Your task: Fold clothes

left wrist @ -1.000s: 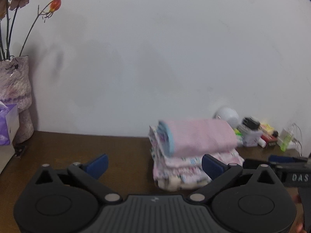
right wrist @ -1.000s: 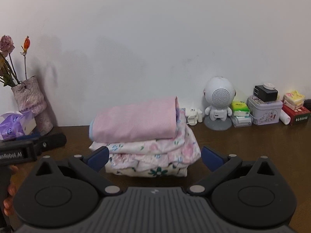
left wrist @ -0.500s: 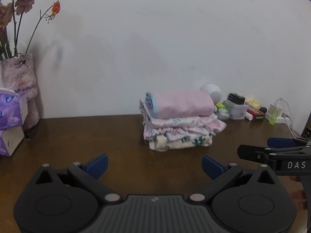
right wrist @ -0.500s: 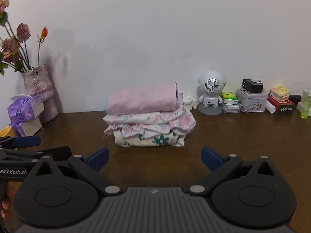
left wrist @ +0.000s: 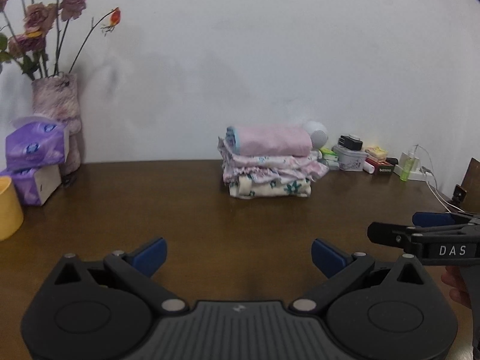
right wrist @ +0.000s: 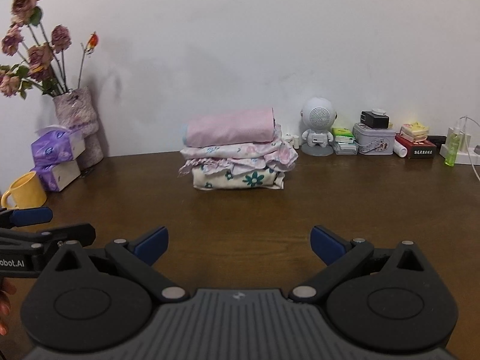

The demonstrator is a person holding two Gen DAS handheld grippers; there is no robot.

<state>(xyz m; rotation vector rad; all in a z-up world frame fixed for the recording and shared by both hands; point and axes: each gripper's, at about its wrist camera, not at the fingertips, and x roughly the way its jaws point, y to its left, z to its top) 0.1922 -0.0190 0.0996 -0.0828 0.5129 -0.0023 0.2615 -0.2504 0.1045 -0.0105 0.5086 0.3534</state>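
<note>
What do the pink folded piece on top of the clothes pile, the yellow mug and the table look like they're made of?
The pink folded piece looks like soft matte woven fabric: rounded fold, fine dotted texture. The yellow mug seems to be smooth glazed ceramic, possibly plastic. The dark brown table looks like varnished wood, with faint grain and a dull sheen.

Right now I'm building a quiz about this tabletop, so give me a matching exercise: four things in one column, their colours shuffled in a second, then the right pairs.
Things:
1. mug
2. top garment on the folded stack
3. tissue pack
4. small bottle

Colours:
A. purple
B. green
C. yellow
D. pink

Pairs: 1-C, 2-D, 3-A, 4-B
</note>
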